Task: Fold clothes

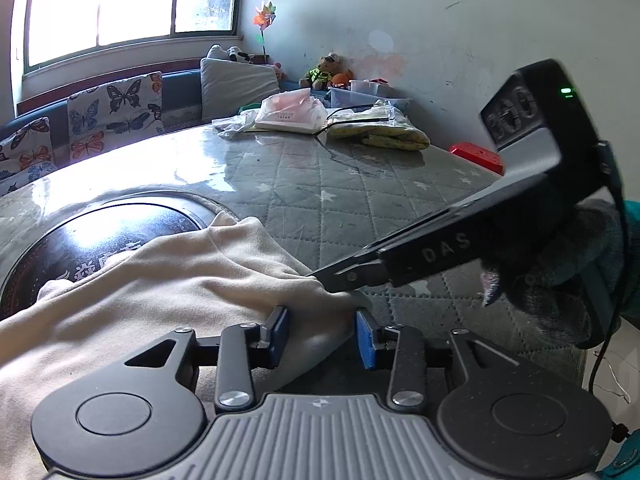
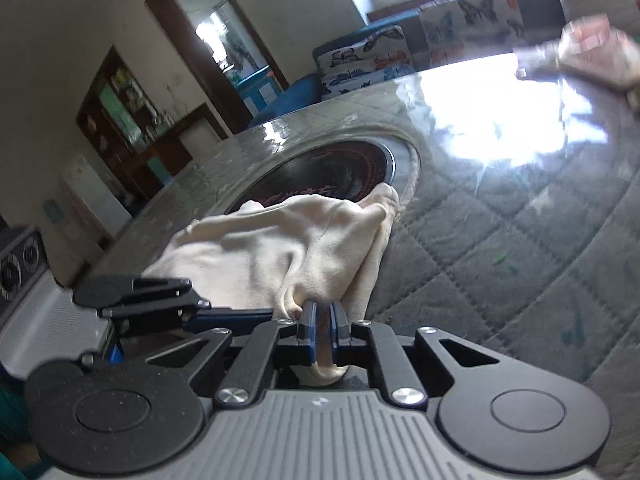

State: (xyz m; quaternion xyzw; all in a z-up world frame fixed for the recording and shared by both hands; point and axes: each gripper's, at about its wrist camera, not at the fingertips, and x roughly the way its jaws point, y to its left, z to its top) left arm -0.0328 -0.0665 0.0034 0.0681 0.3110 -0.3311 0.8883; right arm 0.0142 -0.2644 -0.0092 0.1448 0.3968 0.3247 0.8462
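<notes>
A cream garment (image 1: 160, 292) lies bunched on the table, partly over the black round hob (image 1: 92, 240). My left gripper (image 1: 322, 334) is open, its blue pads on either side of a fold of the cloth. My right gripper (image 2: 323, 330) is shut on an edge of the cream garment (image 2: 288, 248), which bunches up in front of it. The right gripper also shows in the left wrist view (image 1: 344, 276), coming in from the right and pinching the cloth just ahead of the left one. The left gripper shows at the left in the right wrist view (image 2: 160, 300).
The table (image 1: 360, 200) has a grey quilted star-pattern cover under glossy plastic. At its far side lie a pink-white bag (image 1: 292, 112), a yellow folded cloth (image 1: 380, 128), plastic boxes (image 1: 364, 94) and a red box (image 1: 476, 156). Butterfly cushions (image 1: 112, 112) line a bench by the window.
</notes>
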